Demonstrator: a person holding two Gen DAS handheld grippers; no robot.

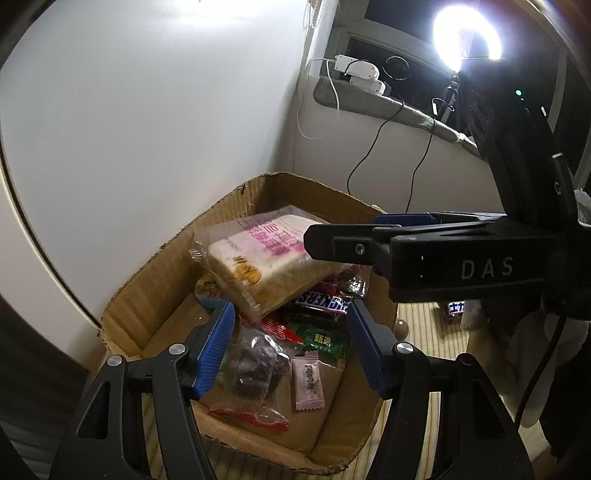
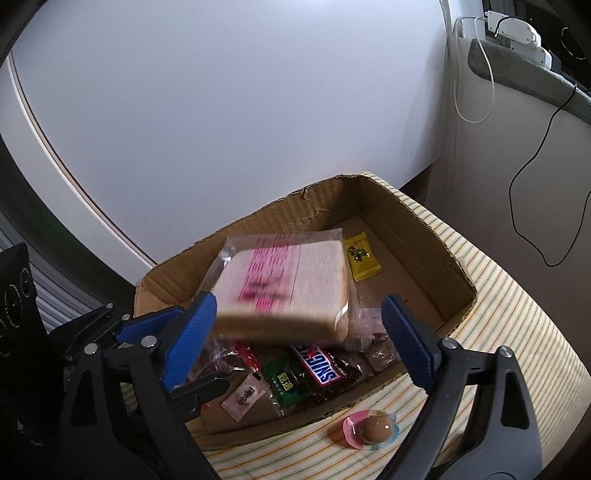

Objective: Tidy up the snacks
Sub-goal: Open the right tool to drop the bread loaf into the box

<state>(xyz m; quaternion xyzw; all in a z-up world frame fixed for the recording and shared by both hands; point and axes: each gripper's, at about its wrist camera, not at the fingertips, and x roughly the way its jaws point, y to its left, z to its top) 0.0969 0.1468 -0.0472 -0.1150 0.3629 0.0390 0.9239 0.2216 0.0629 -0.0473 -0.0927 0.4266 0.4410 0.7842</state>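
Observation:
A cardboard box [image 1: 258, 192] [image 2: 417, 206] holds several snacks. A wrapped sandwich with pink print [image 1: 266, 254] [image 2: 291, 288] is over the pile, blurred in the right wrist view, touching no pads. Under it lie a Snickers bar [image 1: 325, 301] [image 2: 325, 363], a green packet [image 1: 325, 341] [image 2: 286, 384], a pink candy [image 1: 308, 384] [image 2: 245, 398] and a dark snack bag [image 1: 255, 362]. My left gripper [image 1: 291, 347] is open over the box's near side. My right gripper [image 2: 299, 339] [image 1: 332, 240] is open just behind the sandwich.
A yellow sachet [image 2: 360, 258] lies on the box floor. A jelly cup [image 2: 371, 428] sits on the striped cloth [image 2: 498, 295] in front of the box. Another Snickers [image 1: 456, 310] lies on the cloth. White wall behind; cables [image 1: 373, 147] and a lamp [image 1: 465, 33] right.

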